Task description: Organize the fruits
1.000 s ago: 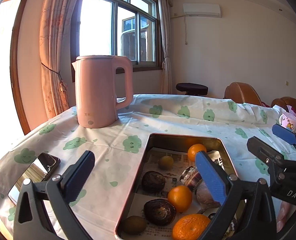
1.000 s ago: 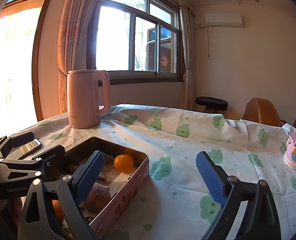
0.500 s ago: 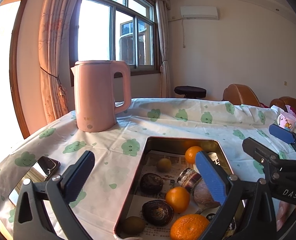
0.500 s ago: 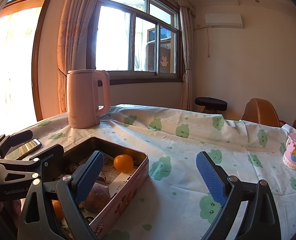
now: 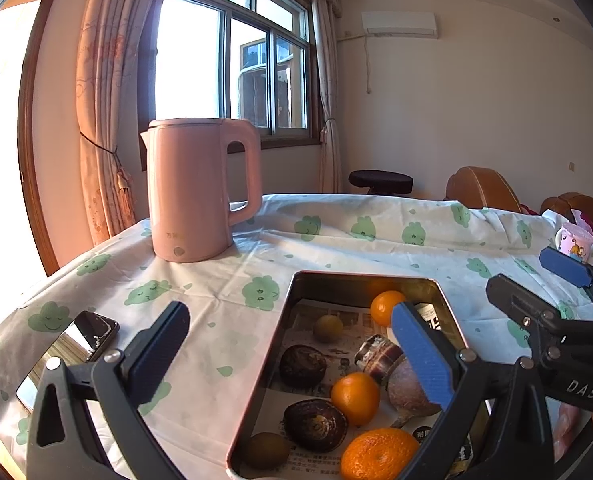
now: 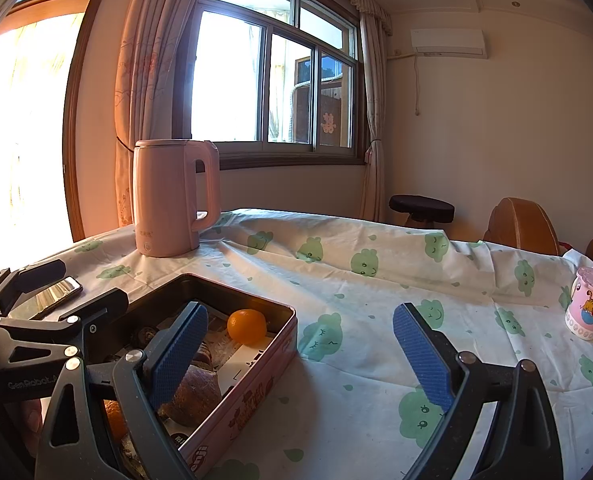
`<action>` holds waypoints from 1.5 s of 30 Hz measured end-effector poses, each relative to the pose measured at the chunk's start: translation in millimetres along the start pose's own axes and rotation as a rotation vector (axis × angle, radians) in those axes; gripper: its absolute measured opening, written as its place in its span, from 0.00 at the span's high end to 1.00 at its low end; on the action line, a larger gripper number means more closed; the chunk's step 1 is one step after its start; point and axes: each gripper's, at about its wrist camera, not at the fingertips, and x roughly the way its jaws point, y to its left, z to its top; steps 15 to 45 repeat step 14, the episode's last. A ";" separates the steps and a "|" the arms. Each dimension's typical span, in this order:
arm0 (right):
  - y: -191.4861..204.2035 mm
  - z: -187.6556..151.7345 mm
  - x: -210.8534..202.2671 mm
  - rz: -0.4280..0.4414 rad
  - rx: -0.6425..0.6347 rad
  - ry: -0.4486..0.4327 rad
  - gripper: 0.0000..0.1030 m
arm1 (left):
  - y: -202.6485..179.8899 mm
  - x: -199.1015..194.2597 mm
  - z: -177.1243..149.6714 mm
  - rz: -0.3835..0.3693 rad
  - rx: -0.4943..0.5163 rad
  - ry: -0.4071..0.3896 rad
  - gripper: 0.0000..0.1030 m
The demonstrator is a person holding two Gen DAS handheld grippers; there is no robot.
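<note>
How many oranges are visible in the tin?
3: one orange at the far end, one mid-tin, one at the near edge. The right finger may hide more.

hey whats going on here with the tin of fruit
A person holds a gripper in each hand over a table with a cloud-print cloth. Both the left tool and the right tool are open and hold nothing. They hover by a pink metal tin lined with newspaper, which holds oranges, kiwis and dark round fruits. Nothing has been picked up yet. A pink kettle and a phone sit nearby.
</note>
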 end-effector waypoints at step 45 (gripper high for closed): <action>-4.2 0.1 -2.1 -0.001 0.009 -0.008 0.08 | -1.8 0.1 -1.1 -0.012 0.003 0.003 0.00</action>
